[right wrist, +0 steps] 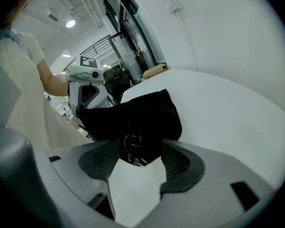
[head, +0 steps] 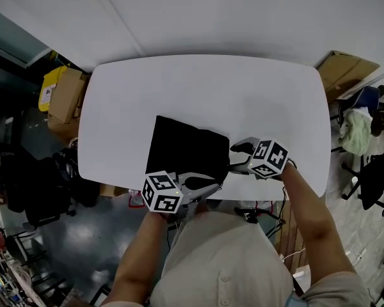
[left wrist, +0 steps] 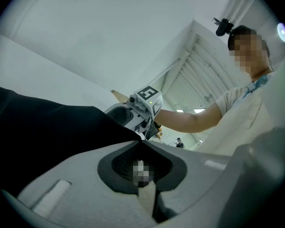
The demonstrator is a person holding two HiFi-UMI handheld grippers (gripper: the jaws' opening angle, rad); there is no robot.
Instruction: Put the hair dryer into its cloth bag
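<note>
At lower centre, the left gripper (head: 211,184) was clenched on the near hem of the limp black cloth bag (head: 185,149). To its right, the right gripper (head: 235,158) stood released, its ribbed grey pads (right wrist: 178,158) spread either side of the bag's mouth. The glossy rounded end of the hair dryer (right wrist: 133,148) showed inside that mouth. Beyond lay the smooth white round-cornered table (head: 243,88).

Nothing here can be read. The marker cubes (head: 161,192) show only black-and-white square patterns, no letters. The white label (head: 47,93) on the yellow object (head: 53,78) beside the bench (head: 205,94) is too small to read.
</note>
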